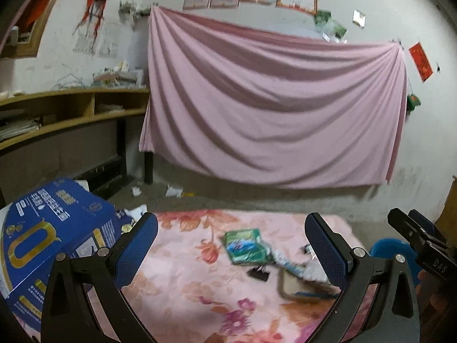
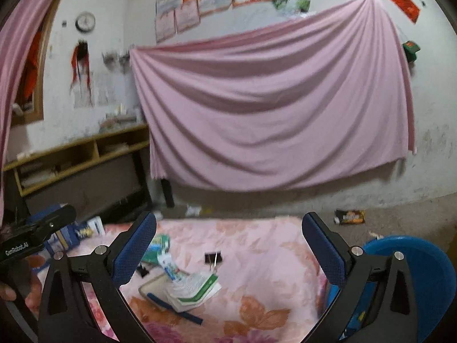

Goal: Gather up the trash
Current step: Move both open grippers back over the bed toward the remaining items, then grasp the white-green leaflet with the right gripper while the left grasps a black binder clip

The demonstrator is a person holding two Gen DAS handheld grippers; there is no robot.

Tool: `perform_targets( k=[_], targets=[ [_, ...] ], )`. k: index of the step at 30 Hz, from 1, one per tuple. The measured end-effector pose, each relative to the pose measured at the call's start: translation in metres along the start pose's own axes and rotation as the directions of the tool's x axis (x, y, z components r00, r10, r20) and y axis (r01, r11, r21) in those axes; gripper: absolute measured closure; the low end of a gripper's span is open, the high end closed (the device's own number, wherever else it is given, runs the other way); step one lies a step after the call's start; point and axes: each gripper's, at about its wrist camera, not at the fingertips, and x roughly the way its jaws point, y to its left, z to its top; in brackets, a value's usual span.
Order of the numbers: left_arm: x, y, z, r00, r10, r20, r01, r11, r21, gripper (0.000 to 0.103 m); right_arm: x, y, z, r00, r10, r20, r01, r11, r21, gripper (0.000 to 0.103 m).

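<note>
Litter lies on a pink floral cloth (image 1: 182, 285): a green wrapper (image 1: 245, 245), a black binder clip (image 1: 258, 273), a small tube (image 1: 288, 265) and a beige tray (image 1: 300, 288). My left gripper (image 1: 231, 223) hovers open above them with nothing in it. In the right wrist view the green wrapper (image 2: 157, 247), tube (image 2: 170, 265), an open booklet (image 2: 197, 288), a blue stick (image 2: 174, 305) and a binder clip (image 2: 212, 257) lie below my right gripper (image 2: 228, 220), which is open and holds nothing. A blue bin (image 2: 408, 263) stands at the right.
A large blue carton (image 1: 51, 243) sits at the cloth's left edge. A pink sheet (image 1: 271, 100) hangs on the far wall beside a wooden shelf desk (image 1: 71, 108). A snack wrapper (image 2: 350, 216) and paper scraps (image 1: 174, 191) lie on the floor.
</note>
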Motion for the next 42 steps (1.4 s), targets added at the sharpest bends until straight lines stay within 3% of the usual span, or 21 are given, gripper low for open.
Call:
perform_targets(
  k=[5, 9, 15, 21, 23, 25, 27, 29, 32, 38, 42],
  targets=[
    [0.027, 0.005, -0.009, 0.993, 0.017, -0.118, -0.016, 1.000, 0.010, 0.002, 0.027, 0.007, -0.006, 0.990, -0.012, -0.142, 0.010, 1.000, -0.013, 0.000],
    [0.050, 0.009, -0.021, 0.969, 0.061, -0.238, -0.055, 0.998, 0.036, 0.002, 0.042, 0.012, -0.012, 0.973, 0.014, -0.232, -0.018, 1.000, -0.016, 0.000],
    [0.070, 0.022, -0.029, 0.938, 0.048, -0.344, -0.046, 0.999, 0.016, 0.003, 0.065, 0.020, -0.026, 0.916, 0.060, -0.397, -0.071, 0.997, -0.015, 0.003],
    [0.075, 0.026, -0.029, 0.921, -0.001, -0.389, 0.003, 1.000, 0.004, 0.009, 0.086, 0.022, -0.039, 0.861, 0.073, -0.503, -0.085, 0.996, -0.002, 0.006],
    [0.077, 0.024, -0.030, 0.915, -0.023, -0.403, 0.025, 1.000, -0.001, 0.020, 0.091, 0.022, -0.041, 0.847, 0.081, -0.526, -0.092, 0.996, 0.004, 0.012],
    [0.081, 0.020, -0.030, 0.905, -0.048, -0.423, 0.053, 0.999, 0.000, 0.023, 0.093, 0.023, -0.044, 0.834, 0.093, -0.545, -0.106, 0.994, 0.007, 0.019],
    [0.085, 0.015, -0.032, 0.897, -0.071, -0.436, 0.082, 0.997, 0.005, 0.025, 0.095, 0.025, -0.045, 0.827, 0.094, -0.554, -0.113, 0.994, 0.000, 0.024],
    [0.089, 0.009, -0.033, 0.888, -0.095, -0.451, 0.115, 0.993, 0.018, 0.034, 0.096, 0.026, -0.046, 0.823, 0.093, -0.560, -0.116, 0.993, -0.006, 0.030],
    [0.097, -0.005, -0.036, 0.874, -0.122, -0.470, 0.167, 0.984, 0.055, 0.041, 0.097, 0.026, -0.045, 0.822, 0.100, -0.561, -0.121, 0.993, -0.001, 0.046],
    [0.114, -0.025, -0.047, 0.836, -0.147, -0.529, 0.240, 0.965, 0.111, 0.059, 0.097, 0.023, -0.044, 0.823, 0.114, -0.557, -0.123, 0.992, 0.021, 0.049],
    [0.125, -0.030, -0.048, 0.833, -0.131, -0.538, 0.233, 0.964, 0.125, 0.062, 0.097, 0.023, -0.044, 0.825, 0.111, -0.554, -0.120, 0.993, 0.020, 0.049]
  ],
)
